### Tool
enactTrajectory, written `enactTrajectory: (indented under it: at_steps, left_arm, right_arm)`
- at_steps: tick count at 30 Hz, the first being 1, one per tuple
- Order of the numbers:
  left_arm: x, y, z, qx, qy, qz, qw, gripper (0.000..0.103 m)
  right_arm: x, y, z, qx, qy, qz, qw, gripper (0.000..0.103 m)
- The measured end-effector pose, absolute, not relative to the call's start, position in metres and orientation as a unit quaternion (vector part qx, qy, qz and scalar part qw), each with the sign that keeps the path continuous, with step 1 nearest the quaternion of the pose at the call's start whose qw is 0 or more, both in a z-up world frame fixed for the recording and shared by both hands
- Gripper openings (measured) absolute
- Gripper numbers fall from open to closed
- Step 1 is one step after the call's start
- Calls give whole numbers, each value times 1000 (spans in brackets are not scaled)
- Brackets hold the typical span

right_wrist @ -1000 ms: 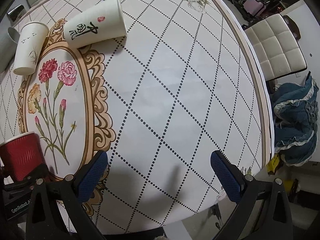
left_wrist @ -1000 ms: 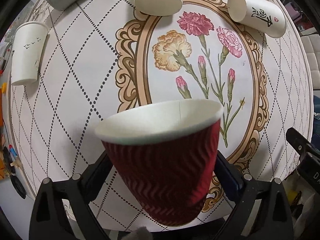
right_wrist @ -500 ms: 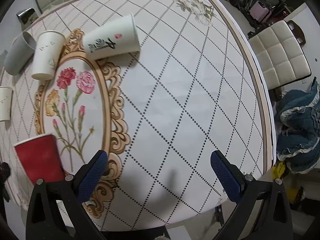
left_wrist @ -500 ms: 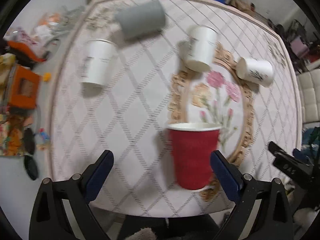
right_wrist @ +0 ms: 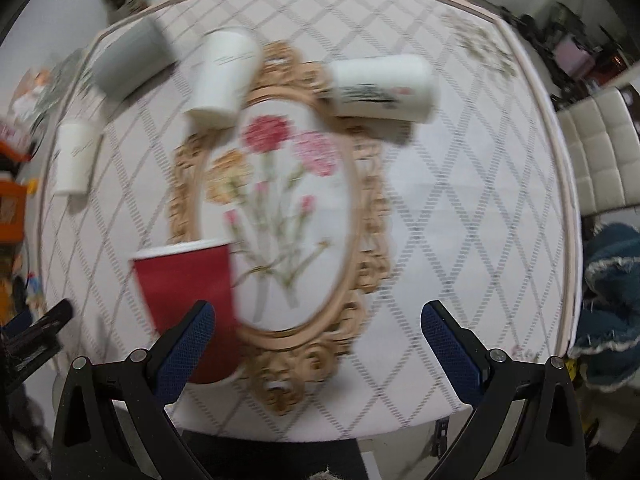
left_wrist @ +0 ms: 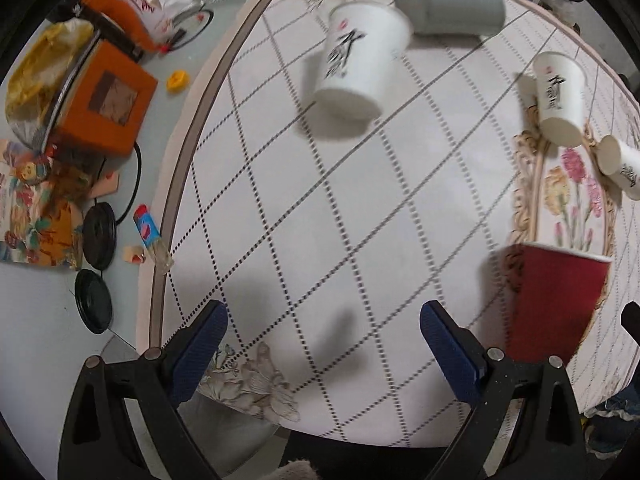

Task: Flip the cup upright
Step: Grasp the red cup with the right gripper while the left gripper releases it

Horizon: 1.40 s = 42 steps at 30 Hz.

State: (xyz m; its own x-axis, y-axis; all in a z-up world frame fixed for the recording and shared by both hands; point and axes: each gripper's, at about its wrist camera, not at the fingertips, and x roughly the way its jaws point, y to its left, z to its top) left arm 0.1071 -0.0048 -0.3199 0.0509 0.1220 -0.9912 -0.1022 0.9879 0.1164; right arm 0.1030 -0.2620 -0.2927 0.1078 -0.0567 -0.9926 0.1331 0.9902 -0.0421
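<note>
Fingers: left gripper (left_wrist: 322, 346) stood wide apart, blue pads empty; right gripper (right_wrist: 318, 338) likewise wide apart, nothing between its pads.

Table (left_wrist: 320, 208): round, covered with a diamond-dotted cloth and an oval flower medallion (right_wrist: 276, 208); it filled the field ahead of both pairs of fingers.

Grey cup (left_wrist: 448, 2): lay on its side, far ahead of the left fingers and slightly right of them.

White cup, lying (right_wrist: 384, 86): on its side beyond the medallion, ahead of the right fingers and well apart from them.

White cup, far left (left_wrist: 362, 60): well ahead of the left fingers, roughly in line with the gap; blurred, so its exact lean could not be told.

White cup, medallion edge (left_wrist: 560, 96): ahead and to the right of the left fingers; appeared to rest wide end down.

Red cup (left_wrist: 558, 300): stood upright, rim up, just outside the left gripper's right finger; in the right wrist view it sat just beyond that gripper's left finger (right_wrist: 186, 344), partly hidden by it. No finger touched it.

Step, as judged: the red cup was righted and released, both grippers free of it; both views were blurred, suggesting motion.

Next move, as judged: choose another tipped cup, bring open fingers around its wall, close, lift and rotate it rim-up.
</note>
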Motion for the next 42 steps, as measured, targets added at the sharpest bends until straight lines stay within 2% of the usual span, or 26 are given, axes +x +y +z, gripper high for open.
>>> enactTrajectory:
  at_steps: [8,11,14,16,31,42]
  left_arm:
    - [109,15,-327,14,677,52,734,99]
    - [114,22,-330,12,674,47,737,102]
    - [119,26,-333,10,677,41,734,102]
    - [120,28,-336,7,681,38,731,102]
    - [129,28,-352,27,701,17,712,102]
    - [167,14,-356,10,720,14,693,102]
  right_arm:
    - [119,-211,-312,13,686,-38,726,99]
    - [126,-202,-322,12,696,-31,718,95]
    - [131,-196,-333,15,710,-25,703,90]
    - [132,-194,-342,19,724,-22,690,77]
    - [123,-205,-326,65,696,-23,715,75]
    - [131,-220,-279,81,562,-53,822,75]
